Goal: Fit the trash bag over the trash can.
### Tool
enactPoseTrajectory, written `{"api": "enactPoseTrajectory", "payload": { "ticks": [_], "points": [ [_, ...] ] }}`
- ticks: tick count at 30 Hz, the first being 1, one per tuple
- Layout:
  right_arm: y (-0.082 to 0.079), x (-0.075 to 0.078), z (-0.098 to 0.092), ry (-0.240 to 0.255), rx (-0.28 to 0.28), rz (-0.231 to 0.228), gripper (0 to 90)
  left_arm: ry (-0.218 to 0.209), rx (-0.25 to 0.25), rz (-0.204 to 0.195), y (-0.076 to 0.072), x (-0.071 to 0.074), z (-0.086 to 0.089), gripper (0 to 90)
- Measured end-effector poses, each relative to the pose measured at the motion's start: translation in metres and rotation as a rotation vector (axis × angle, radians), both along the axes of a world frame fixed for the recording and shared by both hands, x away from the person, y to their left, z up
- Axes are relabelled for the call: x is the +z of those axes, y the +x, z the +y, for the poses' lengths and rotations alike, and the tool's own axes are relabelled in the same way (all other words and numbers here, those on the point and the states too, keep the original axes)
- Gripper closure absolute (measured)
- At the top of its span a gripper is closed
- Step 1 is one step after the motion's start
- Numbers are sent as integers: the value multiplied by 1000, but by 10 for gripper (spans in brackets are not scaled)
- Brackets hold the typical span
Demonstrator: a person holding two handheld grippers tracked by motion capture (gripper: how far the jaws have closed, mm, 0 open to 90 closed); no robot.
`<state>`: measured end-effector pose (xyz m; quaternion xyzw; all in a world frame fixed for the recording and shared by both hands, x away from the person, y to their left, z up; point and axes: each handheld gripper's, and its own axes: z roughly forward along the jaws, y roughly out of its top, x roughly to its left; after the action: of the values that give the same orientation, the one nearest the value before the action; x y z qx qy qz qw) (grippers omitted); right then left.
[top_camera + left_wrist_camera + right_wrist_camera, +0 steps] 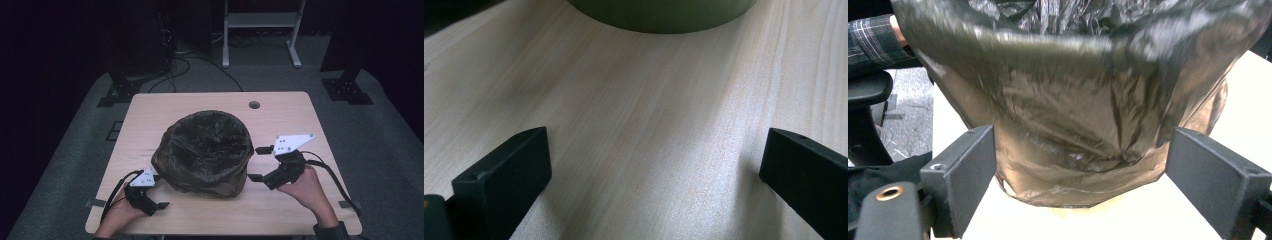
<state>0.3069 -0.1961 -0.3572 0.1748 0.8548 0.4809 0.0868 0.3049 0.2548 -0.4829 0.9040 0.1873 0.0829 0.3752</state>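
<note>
Two hand-held grippers flank one bin at mid-worktop. The bin (205, 152) is lined with a dark, crinkled plastic bag whose skirt hangs loose over the outside; its green base shows bare in the left gripper view.

The right hand-held gripper (256, 162) is level with the bag's right flank, jaws wide apart and nothing between them; its own view looks straight at the draped film, so it seems lined up to pinch the bag's skirt or rim.

The left hand-held gripper (159, 190) rests low by the bin's near-left foot, jaws spread and empty over bare wood, probably parked ready to steady the bin.

The worktop (150, 115) is pale wood grain with a cable hole at the far edge. Around it: grey carpet, black stand feet, a white frame, trailing cables, a dark backdrop.
</note>
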Motion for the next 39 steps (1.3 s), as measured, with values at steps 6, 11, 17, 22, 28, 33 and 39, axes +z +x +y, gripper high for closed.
{"api": "enactPoseTrajectory", "payload": {
  "ticks": [6, 11, 17, 22, 28, 33, 39],
  "points": [
    [-1, -28, 0, -9, -10, 28, 115, -3, 2, 1, 0, 0, 0, 0],
    [-1, -41, 0, -16, -16, 36, 115, -3, 2, 0, 0, 0, 0, 0],
    [-2, -61, 1, -31, -18, 50, 115, -3, 2, 1, 0, 0, 0, 0],
    [-2, -78, 1, -27, -14, 64, 114, -3, 1, 1, 0, 0, 0, 0],
    [-2, -93, 3, -36, -9, 81, 114, -2, 1, 1, 0, 0, 0, 0],
    [-3, -105, 6, -75, -11, 71, 114, -3, -3, 1, 0, 0, 0, 0],
    [-5, -117, 12, -130, -8, 52, 114, -3, -4, 2, 0, 0, 0, 0]
  ]
}}
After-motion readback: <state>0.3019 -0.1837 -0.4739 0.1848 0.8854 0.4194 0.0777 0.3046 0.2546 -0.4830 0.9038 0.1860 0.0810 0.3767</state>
